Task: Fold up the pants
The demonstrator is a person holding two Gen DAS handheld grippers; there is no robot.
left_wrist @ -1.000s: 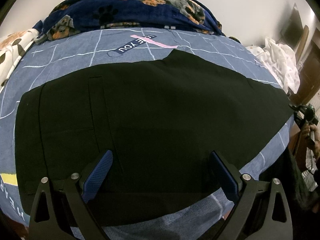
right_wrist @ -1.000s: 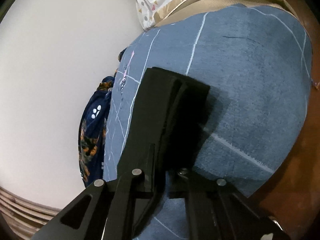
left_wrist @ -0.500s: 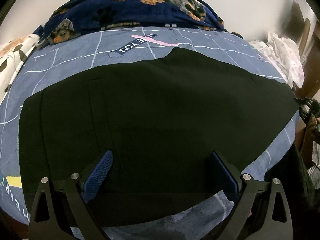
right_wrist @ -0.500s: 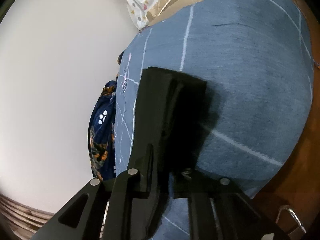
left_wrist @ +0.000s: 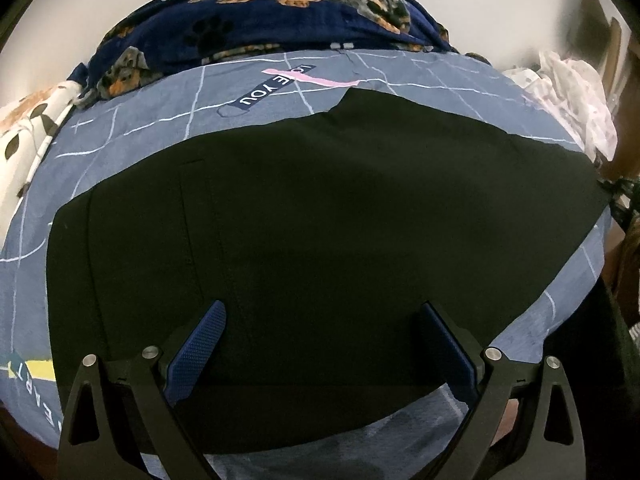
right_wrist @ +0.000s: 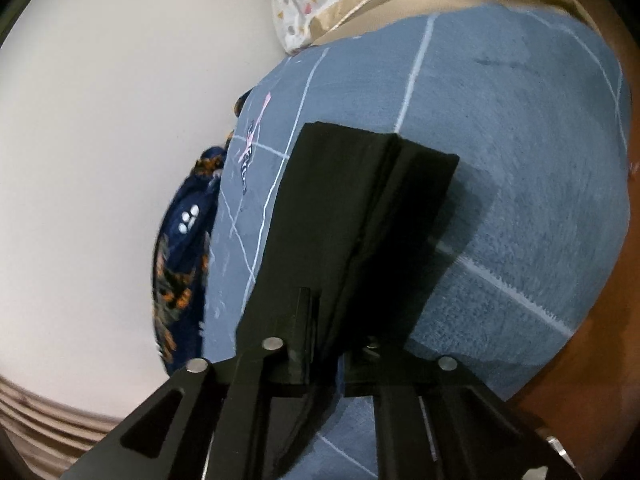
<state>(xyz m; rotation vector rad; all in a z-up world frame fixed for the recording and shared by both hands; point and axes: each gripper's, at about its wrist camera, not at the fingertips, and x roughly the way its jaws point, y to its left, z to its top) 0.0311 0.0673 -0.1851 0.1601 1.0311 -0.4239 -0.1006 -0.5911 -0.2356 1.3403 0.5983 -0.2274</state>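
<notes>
The left gripper [left_wrist: 320,344] stands spread wide above the black pants [left_wrist: 320,232], whose near edge lies flat on the blue bedsheet [left_wrist: 132,136] between its fingers. The right gripper [right_wrist: 340,344], its jaws having just closed a little, pinches the pants' [right_wrist: 360,200] lifted end; beyond, a dog-print blanket [left_wrist: 260,16].

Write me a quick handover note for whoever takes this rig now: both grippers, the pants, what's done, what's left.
Left gripper: open, hovering over the waist end of the black pants, holding nothing.
Right gripper: shut on the leg end of the pants, which looks raised off the blue bedsheet.
Done: pants appear laid leg on leg, flat across the bed.
Left: apparently carry the leg end over toward the waist, then smooth.
</notes>
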